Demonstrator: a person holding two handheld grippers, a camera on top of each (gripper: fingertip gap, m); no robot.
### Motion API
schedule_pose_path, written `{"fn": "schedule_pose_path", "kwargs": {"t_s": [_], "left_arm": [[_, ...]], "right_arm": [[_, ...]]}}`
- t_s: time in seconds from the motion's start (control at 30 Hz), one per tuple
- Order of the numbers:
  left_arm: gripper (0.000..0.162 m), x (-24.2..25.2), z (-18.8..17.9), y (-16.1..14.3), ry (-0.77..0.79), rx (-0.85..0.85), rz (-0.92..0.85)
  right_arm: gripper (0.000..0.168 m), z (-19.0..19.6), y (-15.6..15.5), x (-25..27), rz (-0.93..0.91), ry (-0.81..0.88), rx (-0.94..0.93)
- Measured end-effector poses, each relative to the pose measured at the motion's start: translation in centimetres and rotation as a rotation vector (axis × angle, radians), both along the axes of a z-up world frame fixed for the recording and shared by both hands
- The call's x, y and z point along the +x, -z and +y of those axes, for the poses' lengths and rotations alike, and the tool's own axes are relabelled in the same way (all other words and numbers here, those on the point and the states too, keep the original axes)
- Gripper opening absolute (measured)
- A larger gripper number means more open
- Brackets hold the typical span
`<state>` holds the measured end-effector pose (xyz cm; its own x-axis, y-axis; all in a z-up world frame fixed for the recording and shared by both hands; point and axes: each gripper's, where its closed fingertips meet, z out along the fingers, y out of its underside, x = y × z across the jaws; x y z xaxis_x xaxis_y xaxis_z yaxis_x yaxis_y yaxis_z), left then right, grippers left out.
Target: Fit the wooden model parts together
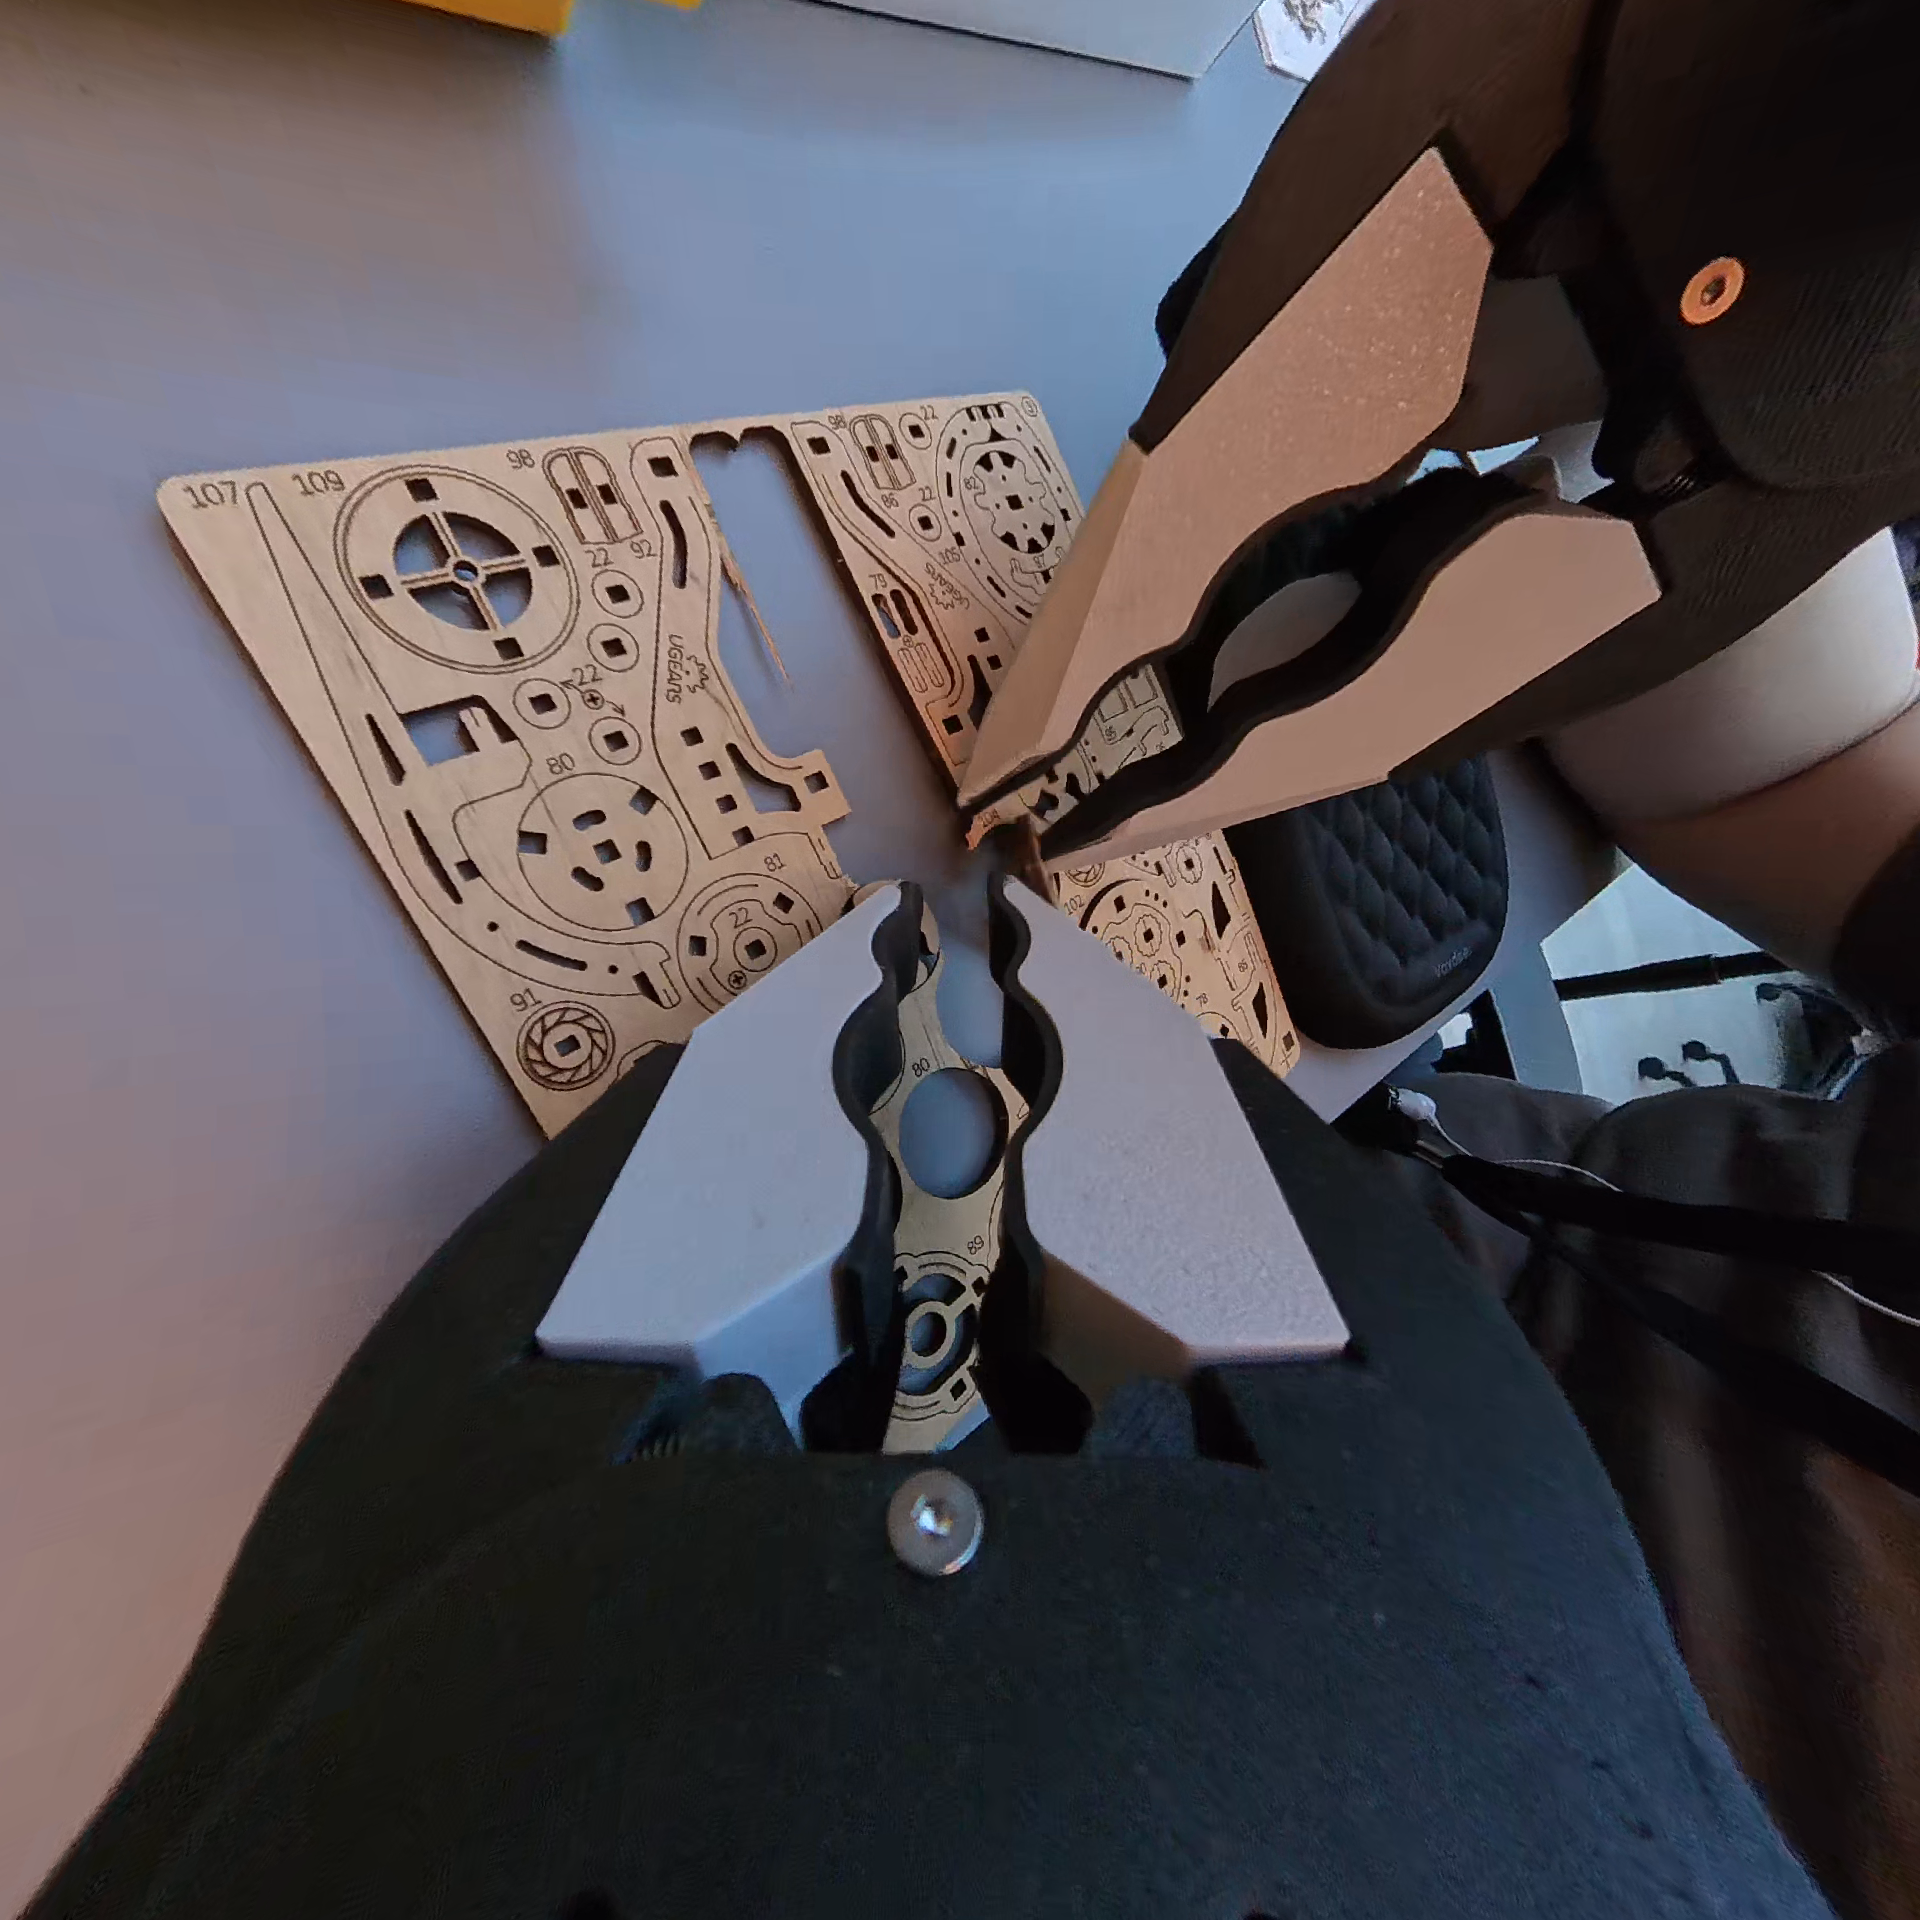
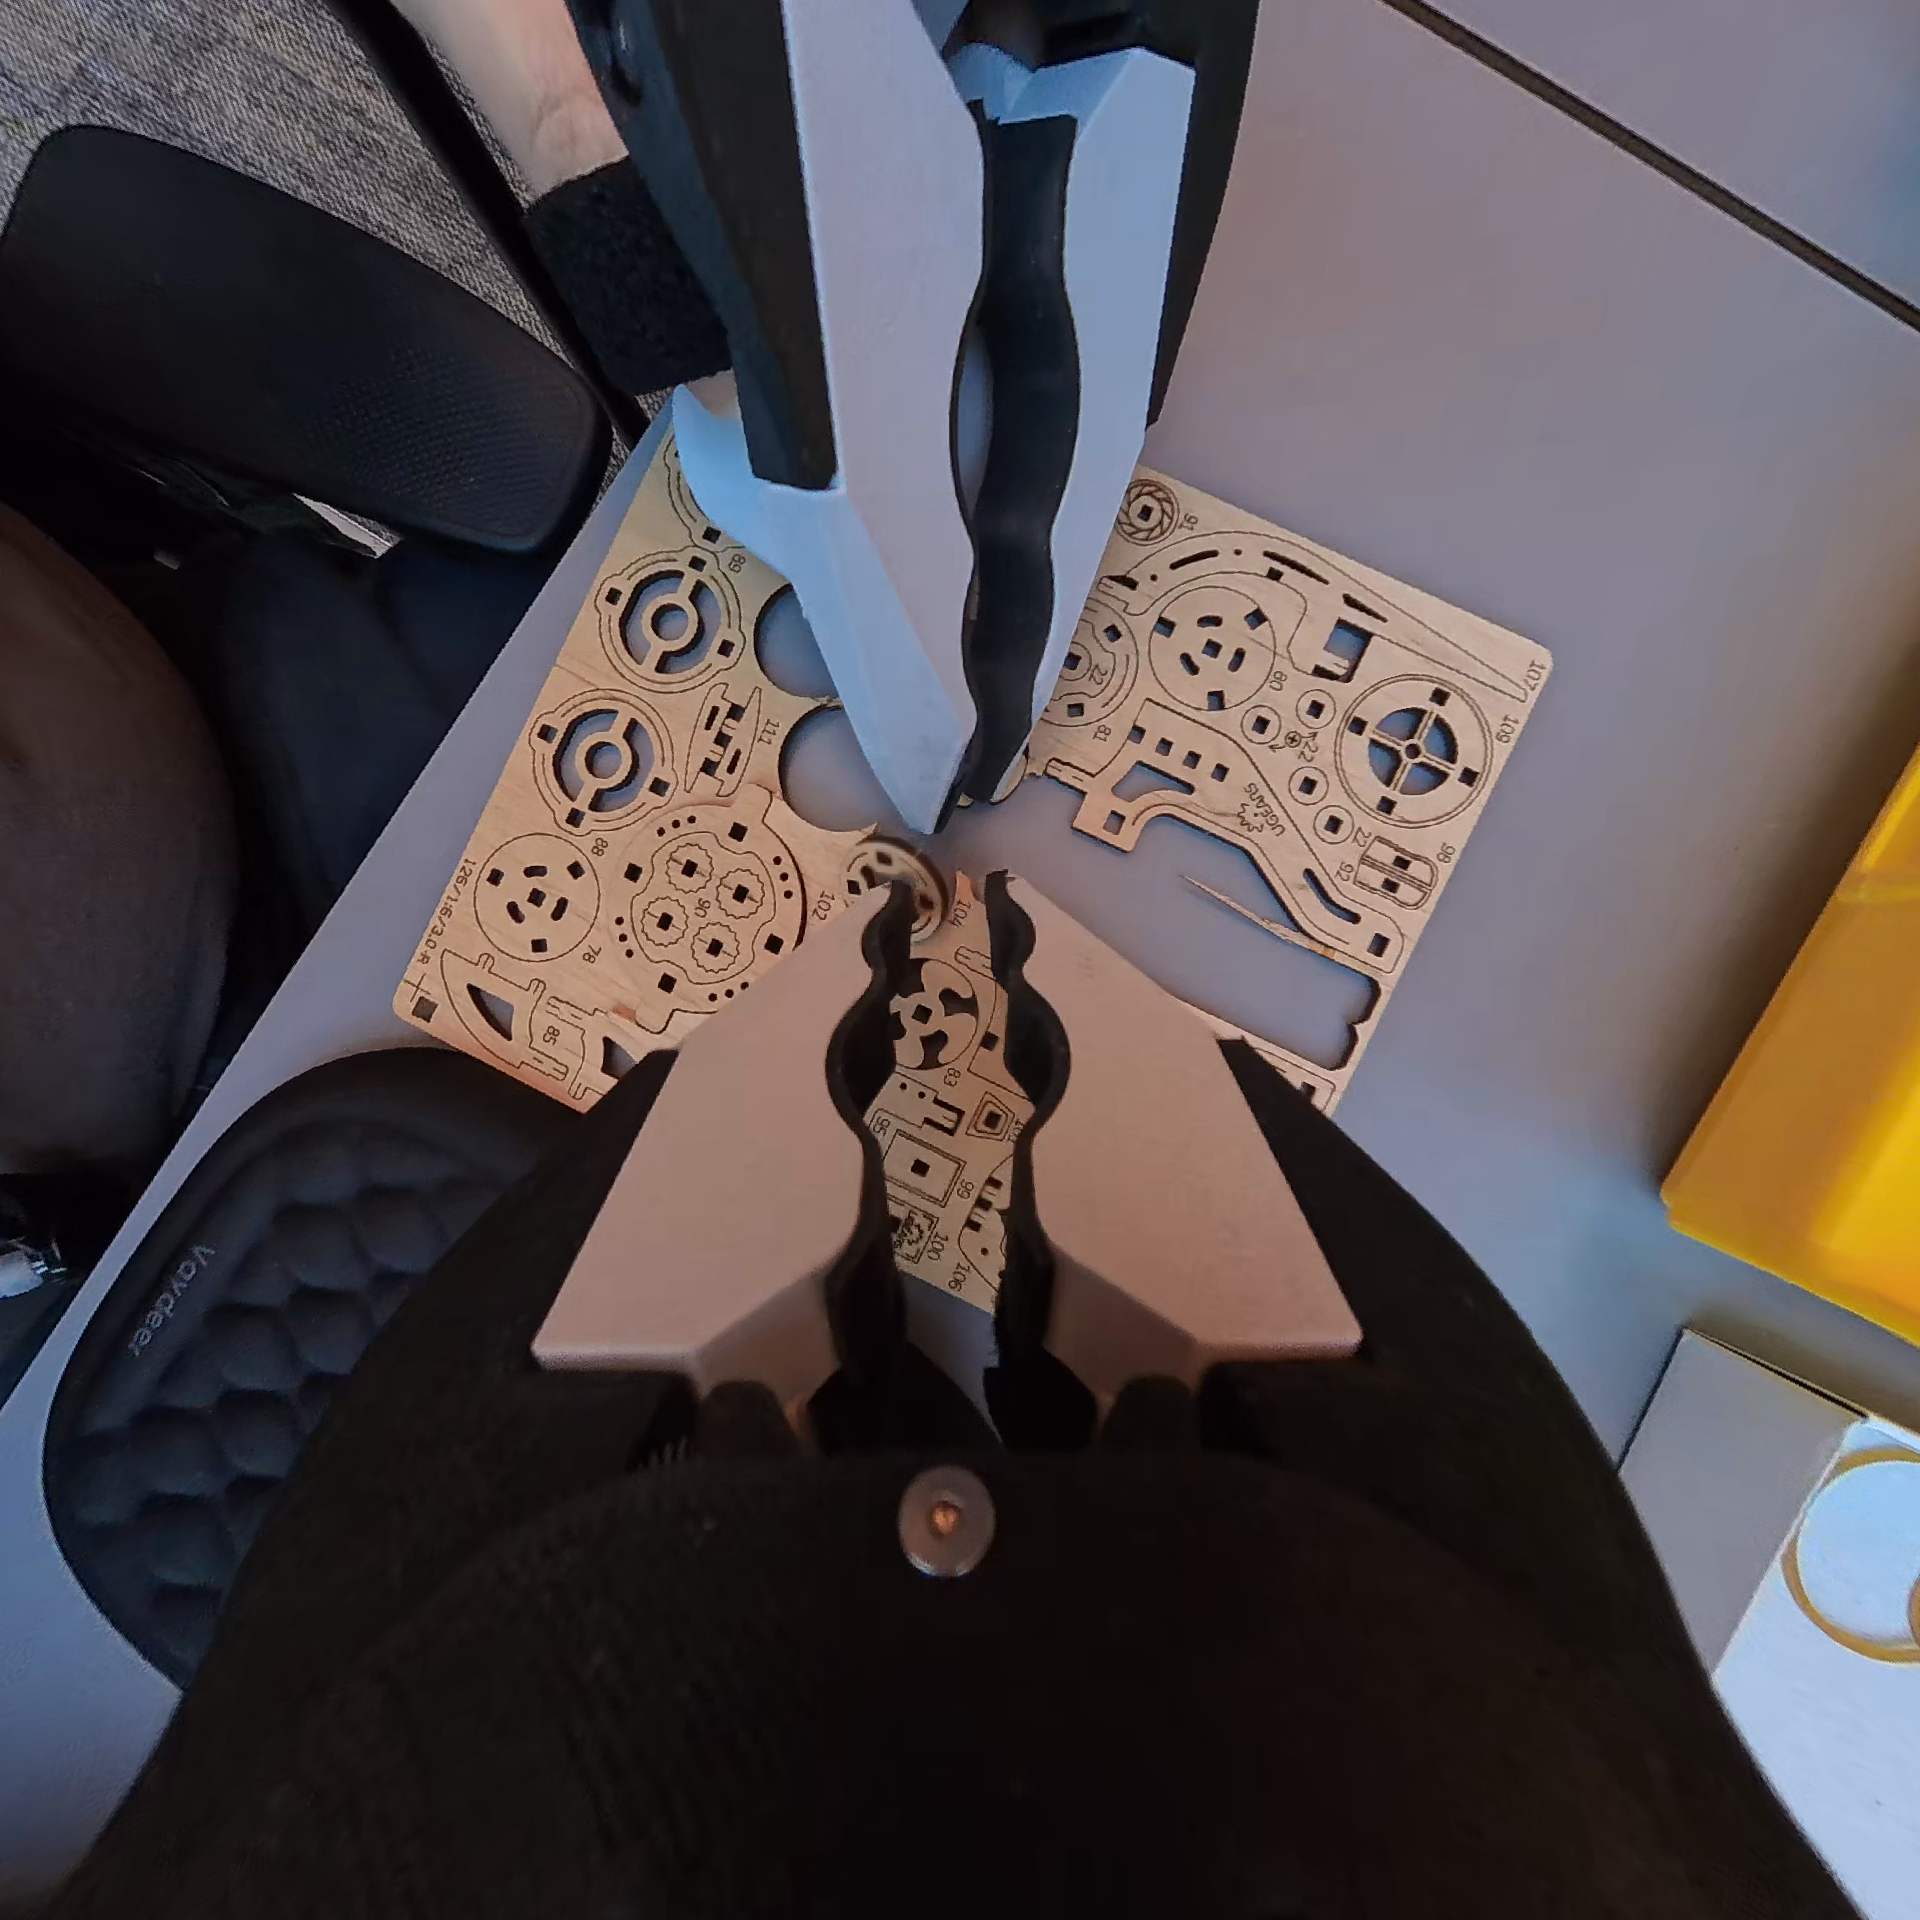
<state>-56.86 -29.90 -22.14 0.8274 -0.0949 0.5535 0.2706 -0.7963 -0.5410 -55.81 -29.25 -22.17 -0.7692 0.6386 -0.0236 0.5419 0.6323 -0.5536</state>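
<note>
Black-padded left claw [image 1: 945, 894] parted, flat laser-cut wooden sheet [image 1: 468, 727], grey table [image 1: 520, 260]

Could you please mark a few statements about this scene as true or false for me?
1. The wooden sheet lies flat on the grey table. True.
2. Every part is still in the sheet. False: it has a long empty slot and round holes where parts are gone.
3. A yellow box lies on the table beside the sheet. True.
4. The left claw and right claw work at opposite ends of the sheet. False: their tips nearly meet over its middle.
5. A black padded rest sits at the table's edge. True.
</note>
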Motion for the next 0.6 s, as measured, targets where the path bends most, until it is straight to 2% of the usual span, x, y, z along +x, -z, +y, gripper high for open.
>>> {"fn": "schedule_pose_path", "kwargs": {"t_s": [0.03,0.43,0.6], "left_arm": [[0.011,0.0,0.0,0.0,0.003,-0.001,0.008],[0.01,0.1,-0.1,-0.4,-0.003,0.007,0.008],[0.007,-0.7,0.1,-1.3,-0.019,0.039,0.023]], "right_arm": [[0.015,0.0,-0.2,0.0,0.001,-0.001,-0.011],[0.015,1.3,-1.6,0.0,0.028,0.047,-0.046],[0.013,0.7,-1.1,-0.6,0.039,0.046,-0.074]]}}
